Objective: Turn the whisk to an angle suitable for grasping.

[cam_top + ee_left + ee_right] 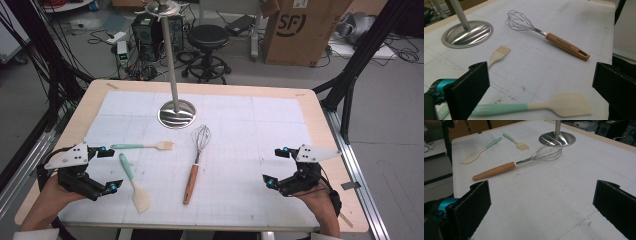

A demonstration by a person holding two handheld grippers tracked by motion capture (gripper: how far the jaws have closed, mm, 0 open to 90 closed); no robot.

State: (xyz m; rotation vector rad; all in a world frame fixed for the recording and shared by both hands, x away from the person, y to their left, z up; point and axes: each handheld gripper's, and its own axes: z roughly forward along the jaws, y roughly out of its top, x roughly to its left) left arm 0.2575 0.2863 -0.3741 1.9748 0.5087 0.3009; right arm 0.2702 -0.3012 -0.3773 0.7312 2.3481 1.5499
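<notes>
Left tool [109, 169] hovering spread wide and empty beside the mint-handled spatula [134, 183] lying flat on the tabletop [310, 100], right tool [274, 167] gaping empty too, whisk [196, 159] resting between them, pastry brush [145, 146] near the steel stand [176, 114].
</notes>
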